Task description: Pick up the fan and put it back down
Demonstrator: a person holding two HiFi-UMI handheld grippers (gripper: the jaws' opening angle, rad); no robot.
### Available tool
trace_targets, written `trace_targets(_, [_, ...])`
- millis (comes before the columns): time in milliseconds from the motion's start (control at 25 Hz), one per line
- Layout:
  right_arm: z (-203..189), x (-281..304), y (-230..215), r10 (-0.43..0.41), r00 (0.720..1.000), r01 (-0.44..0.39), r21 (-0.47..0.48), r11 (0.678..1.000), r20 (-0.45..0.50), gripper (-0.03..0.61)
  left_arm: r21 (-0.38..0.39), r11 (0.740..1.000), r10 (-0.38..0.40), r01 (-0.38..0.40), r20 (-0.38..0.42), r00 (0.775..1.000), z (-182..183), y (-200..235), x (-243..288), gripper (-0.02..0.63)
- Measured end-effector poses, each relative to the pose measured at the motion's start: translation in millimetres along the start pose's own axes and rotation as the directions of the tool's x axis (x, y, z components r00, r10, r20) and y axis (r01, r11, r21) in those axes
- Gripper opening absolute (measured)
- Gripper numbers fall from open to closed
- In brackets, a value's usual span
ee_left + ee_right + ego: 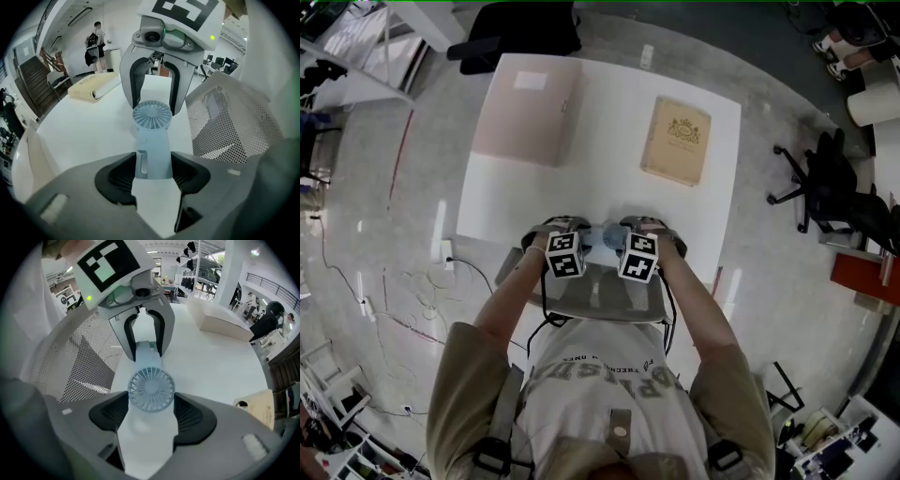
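While both hand-held tools point steeply down over the near edge of the white rectangular table (609,122), a small pale-blue plastic handheld fan (152,119) lies lengthwise between them, its round grilled head towards the person's right and its handle towards the left.

Left tool (153,171): clenched on the fan's handle. Both black ribbed pads (117,176) sit against the sides of the handle near its base.

Right tool (150,408): clenched on the fan's round head, one pad on each side of the grille rim. The two tools face each other nose to nose, close together, with the fan spanning the gap.

Fan position: over the bare table top, just inside the near edge, directly in front of the person. Whether it rests on the surface or is held just clear of it cannot be determined.

Other items on the table, well apart from the fan: a flat tan book with a dark emblem on its cover (676,141) at the far right, and a flat pale-pink rectangular box (528,111) at the far left. A grey perforated mesh chair (600,295) stands at the near edge, between the person and the table. A black office chair (825,183) stands on the floor to the right.
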State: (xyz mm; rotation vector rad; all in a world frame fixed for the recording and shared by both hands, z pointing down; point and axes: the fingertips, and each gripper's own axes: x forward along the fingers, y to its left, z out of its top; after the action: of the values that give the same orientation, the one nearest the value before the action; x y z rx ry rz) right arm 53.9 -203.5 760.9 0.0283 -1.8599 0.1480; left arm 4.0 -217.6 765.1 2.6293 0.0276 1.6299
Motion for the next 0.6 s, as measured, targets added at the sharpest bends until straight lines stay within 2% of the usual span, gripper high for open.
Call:
trace_targets(360, [0.6,-0.5,-1.5,0.003,0.999,-0.003,-0.005,1.000,-0.039,0.298,-0.007,1.000,0.005,-0.005,0.002,1.000,-1.0,1.0,0.1,0.233])
trace_targets(600, [-2.9,0.8,-2.8,0.009,0.998,-0.009,-0.005,1.000,-0.055,0.298,-0.037,0.999,0.001,0.000,0.012,1.000,-5.1,3.3,0.3,0.273])
